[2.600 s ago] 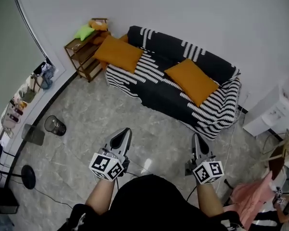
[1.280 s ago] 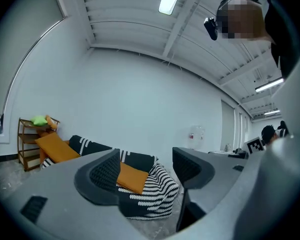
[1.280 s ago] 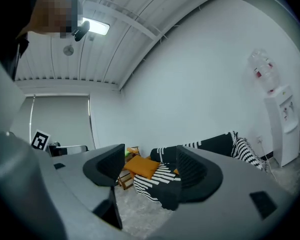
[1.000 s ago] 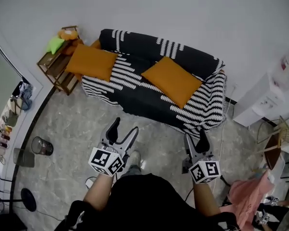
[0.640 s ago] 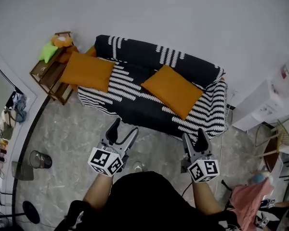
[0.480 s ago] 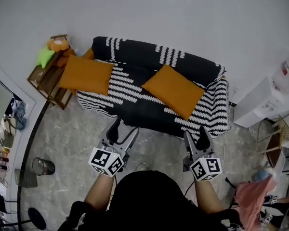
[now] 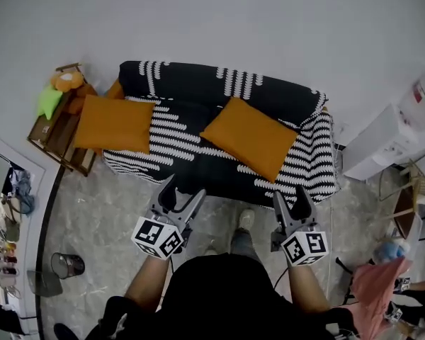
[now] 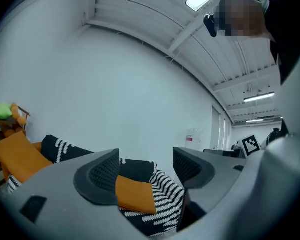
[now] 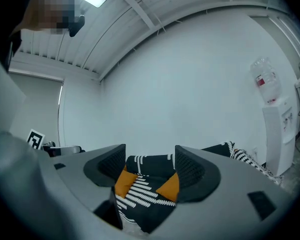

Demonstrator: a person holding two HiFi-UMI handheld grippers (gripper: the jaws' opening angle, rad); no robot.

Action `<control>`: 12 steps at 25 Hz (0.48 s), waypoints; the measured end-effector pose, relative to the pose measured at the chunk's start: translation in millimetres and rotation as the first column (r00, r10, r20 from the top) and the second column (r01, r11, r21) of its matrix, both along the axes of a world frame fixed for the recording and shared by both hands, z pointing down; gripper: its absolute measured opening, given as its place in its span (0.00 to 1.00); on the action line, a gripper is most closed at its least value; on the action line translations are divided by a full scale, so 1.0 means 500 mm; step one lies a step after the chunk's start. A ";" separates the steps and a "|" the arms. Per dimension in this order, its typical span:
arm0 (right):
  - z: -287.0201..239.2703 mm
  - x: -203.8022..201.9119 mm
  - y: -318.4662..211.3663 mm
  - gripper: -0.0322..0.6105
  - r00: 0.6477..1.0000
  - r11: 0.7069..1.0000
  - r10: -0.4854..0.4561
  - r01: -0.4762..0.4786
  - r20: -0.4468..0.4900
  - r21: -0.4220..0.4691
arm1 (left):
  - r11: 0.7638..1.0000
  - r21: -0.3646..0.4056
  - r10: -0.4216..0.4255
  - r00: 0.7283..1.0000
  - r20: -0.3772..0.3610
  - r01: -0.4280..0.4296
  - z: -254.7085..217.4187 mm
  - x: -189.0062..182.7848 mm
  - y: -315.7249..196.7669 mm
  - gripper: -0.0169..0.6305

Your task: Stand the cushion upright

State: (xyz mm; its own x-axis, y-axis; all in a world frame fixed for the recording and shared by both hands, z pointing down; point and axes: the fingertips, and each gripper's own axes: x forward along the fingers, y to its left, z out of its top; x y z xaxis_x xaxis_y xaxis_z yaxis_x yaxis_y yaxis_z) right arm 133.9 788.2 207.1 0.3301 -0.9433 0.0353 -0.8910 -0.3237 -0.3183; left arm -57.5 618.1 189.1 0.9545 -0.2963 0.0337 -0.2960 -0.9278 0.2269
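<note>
- My left gripper (image 7: 182, 189) is held out level in front of me, jaws spread, nothing between them.
- My right gripper (image 7: 290, 193) is alongside it, well apart, also level, jaws spread and empty.
- Both point at the sofa (image 7: 198, 83). Their tips sit over the floor (image 7: 113, 211) near its front edge and touch nothing.
- My foot (image 7: 245, 220) is on the floor between the two grippers.
- The right cushion (image 7: 249, 137), orange, lies flat on the sofa seat, one corner turned toward the front edge. It sits ahead of the gap between my grippers, nearer the right one.
- In the left gripper view, that cushion shows through the gap between the jaws, well beyond them.
- The left cushion (image 7: 115, 123), also orange, lies flat over the sofa's left end.
- In the right gripper view, parts of both cushions show between the jaws, far off.
- The sofa is black with white stripes and stands against a pale wall (image 7: 269, 20).
- A wooden shelf (image 7: 48, 130) stands just left of the sofa, with a green toy (image 7: 48, 100) and an orange toy (image 7: 67, 81) on top.
- A white water dispenser (image 7: 393, 140) stands to the sofa's right.
</note>
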 end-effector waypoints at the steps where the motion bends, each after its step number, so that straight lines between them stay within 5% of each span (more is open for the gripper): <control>1: 0.004 0.019 -0.014 0.54 1.000 1.000 0.003 -0.003 0.003 0.001 | 1.000 0.006 0.003 1.000 0.002 -0.003 0.001 0.018 -0.010 0.54; 12: 0.031 0.270 -0.226 0.54 0.999 0.999 -0.038 0.038 -0.022 -0.001 | 0.993 0.085 -0.085 0.996 0.008 0.084 -0.018 0.230 -0.193 0.54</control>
State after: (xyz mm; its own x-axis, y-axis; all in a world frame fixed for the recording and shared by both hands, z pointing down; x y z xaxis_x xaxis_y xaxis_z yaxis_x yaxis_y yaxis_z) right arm 268.8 675.4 222.6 0.2947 -0.9552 0.0289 -0.9094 -0.2896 -0.2984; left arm 57.7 521.6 180.0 0.9254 -0.3785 0.0159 -0.3767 -0.9150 0.1446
